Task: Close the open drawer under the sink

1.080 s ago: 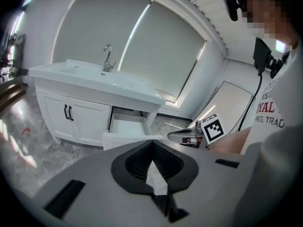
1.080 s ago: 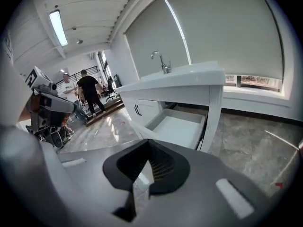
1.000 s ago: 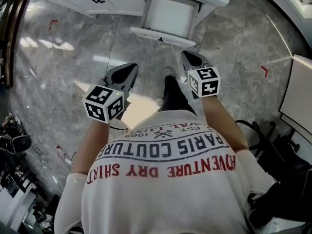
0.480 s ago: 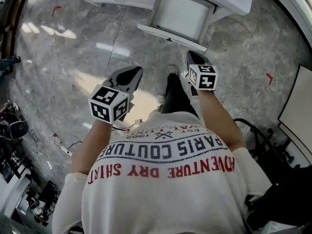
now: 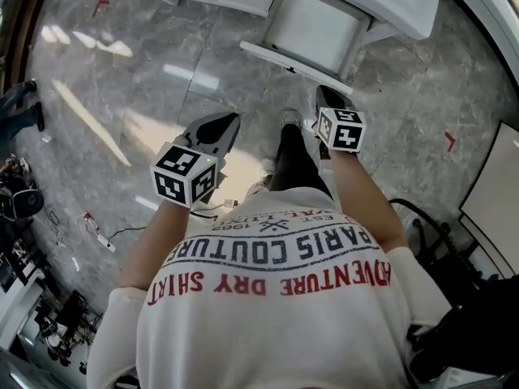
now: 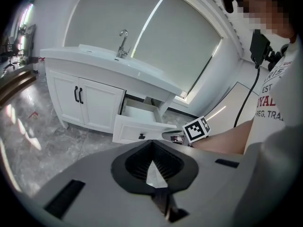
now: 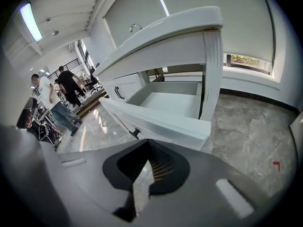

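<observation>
Hovering before the open white rectangular drawer [image 5: 302, 57]: grey left gripper [image 5: 225, 125] and grey right gripper [image 5: 326, 96], both empty, jaws pressed together.

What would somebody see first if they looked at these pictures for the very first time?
Probably the white drawer sticking out open under the sink counter, at the top of the head view; it looks empty. Next come the two grey grippers pointing toward it over the shiny marble floor. These are the left gripper and the right gripper, both shut, with black-and-white cubes on their backs.
</observation>
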`<state>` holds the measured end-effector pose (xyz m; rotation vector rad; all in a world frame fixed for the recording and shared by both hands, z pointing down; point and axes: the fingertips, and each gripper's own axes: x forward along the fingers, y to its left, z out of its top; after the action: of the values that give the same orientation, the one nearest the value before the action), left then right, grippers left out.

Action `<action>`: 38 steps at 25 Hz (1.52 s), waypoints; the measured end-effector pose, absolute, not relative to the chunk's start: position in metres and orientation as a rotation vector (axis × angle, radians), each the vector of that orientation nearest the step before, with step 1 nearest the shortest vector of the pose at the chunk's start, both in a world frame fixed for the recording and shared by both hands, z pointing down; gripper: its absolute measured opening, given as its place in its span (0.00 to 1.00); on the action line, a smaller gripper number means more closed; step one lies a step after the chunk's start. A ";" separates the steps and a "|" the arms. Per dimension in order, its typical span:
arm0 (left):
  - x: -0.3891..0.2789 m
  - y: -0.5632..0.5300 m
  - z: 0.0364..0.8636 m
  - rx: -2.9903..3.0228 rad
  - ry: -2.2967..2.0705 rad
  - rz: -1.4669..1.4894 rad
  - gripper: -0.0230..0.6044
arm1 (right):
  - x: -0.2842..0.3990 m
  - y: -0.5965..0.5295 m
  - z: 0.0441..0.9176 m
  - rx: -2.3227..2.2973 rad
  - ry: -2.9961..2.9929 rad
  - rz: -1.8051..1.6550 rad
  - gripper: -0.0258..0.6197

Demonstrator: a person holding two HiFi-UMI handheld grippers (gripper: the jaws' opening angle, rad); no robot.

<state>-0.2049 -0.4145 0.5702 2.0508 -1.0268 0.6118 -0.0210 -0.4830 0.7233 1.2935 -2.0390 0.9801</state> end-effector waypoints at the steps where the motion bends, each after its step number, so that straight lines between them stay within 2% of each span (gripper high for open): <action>1: -0.206 -0.415 0.571 2.047 -1.031 0.609 0.04 | -0.021 -0.484 0.723 1.298 -2.037 0.980 0.04; 20: -0.206 -0.436 0.582 2.009 -1.051 0.582 0.04 | -0.010 -0.523 0.725 1.333 -2.011 0.988 0.04; 38: -0.209 -0.490 0.600 1.946 -1.079 0.565 0.04 | 0.025 -0.653 0.724 1.445 -1.994 0.965 0.04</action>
<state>-0.2090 -0.4902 0.6004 1.9461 -1.0789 0.5646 0.0250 -0.6525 0.7239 1.4448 -1.9941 0.9652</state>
